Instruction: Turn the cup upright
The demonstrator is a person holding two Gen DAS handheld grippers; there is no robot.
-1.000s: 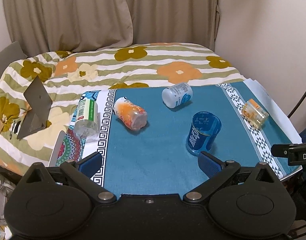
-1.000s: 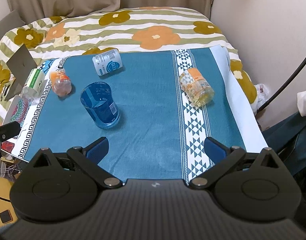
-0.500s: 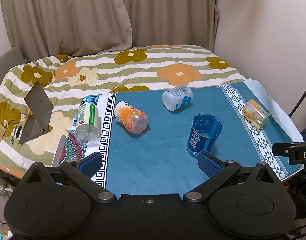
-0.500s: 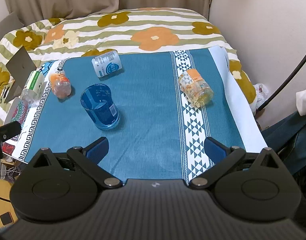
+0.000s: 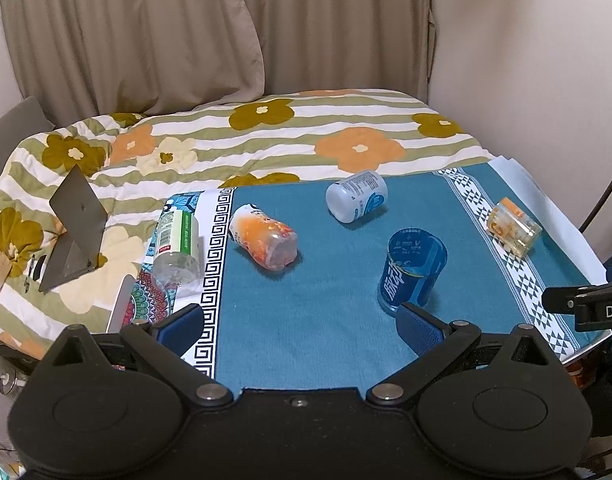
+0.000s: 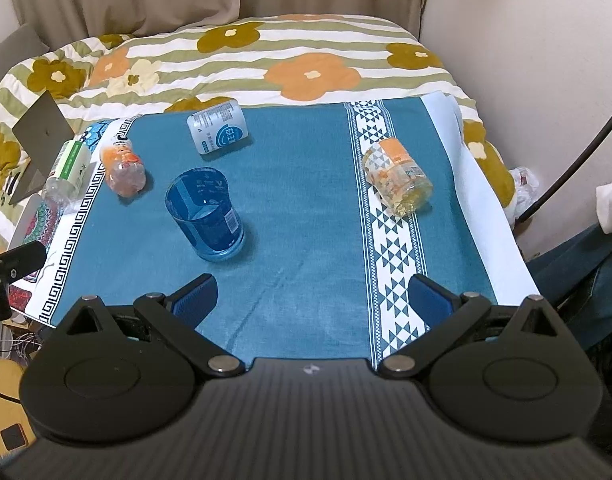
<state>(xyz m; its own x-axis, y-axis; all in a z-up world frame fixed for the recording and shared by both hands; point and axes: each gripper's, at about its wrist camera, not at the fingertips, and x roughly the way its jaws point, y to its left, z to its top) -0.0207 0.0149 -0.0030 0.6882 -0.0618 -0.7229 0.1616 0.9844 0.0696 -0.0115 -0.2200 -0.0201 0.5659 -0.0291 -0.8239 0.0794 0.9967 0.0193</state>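
Now, blue cup (image 6: 205, 213) upright (translucent), mouth up

Glossy cup (image 6: 205, 214) — probably plastic.

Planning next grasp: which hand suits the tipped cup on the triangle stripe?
Right. The cup lies just ahead of the right gripper, whose jaws are open; for the left gripper it sits far off to the right.

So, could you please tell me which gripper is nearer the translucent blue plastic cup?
Left. The left gripper has its right finger just in front of the blue cup; the right gripper sits farther back, cup ahead-left.
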